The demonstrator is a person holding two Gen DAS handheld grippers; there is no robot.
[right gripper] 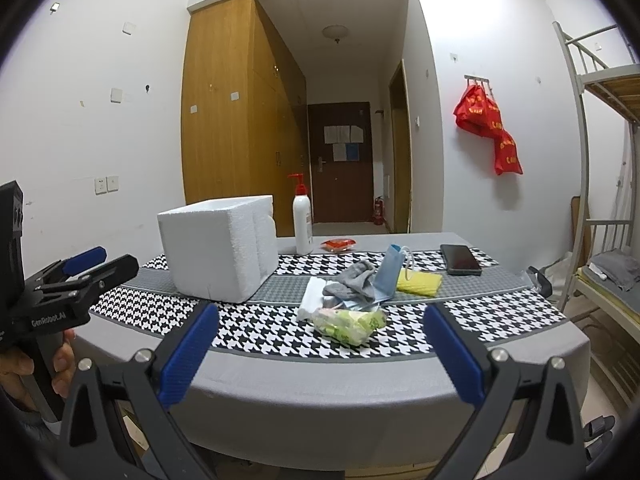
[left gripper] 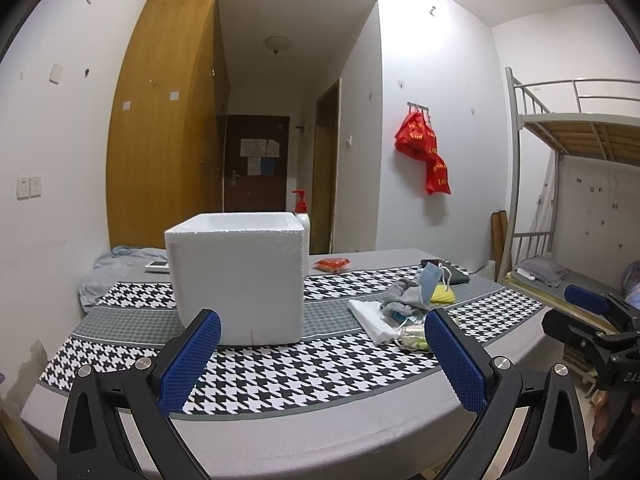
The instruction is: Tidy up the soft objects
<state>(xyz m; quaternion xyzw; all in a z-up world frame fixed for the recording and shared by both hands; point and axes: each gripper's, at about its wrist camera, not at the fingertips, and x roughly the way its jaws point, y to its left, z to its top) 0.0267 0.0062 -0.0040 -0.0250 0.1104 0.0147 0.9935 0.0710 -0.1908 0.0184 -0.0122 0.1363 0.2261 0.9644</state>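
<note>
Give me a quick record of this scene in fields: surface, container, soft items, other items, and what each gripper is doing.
surface: table with houndstooth cloth
container: white foam box, open top, left of the pile
soft items: grey sock, blue face mask, yellow sponge, white cloth, green tissue pack
other items: pump bottle, phone, red packet
left gripper: open, empty
right gripper: open, empty

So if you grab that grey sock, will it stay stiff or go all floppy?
Probably floppy: the grey sock lies crumpled over the pile. It looks light, so it may drag the blue face mask beside it.
</note>
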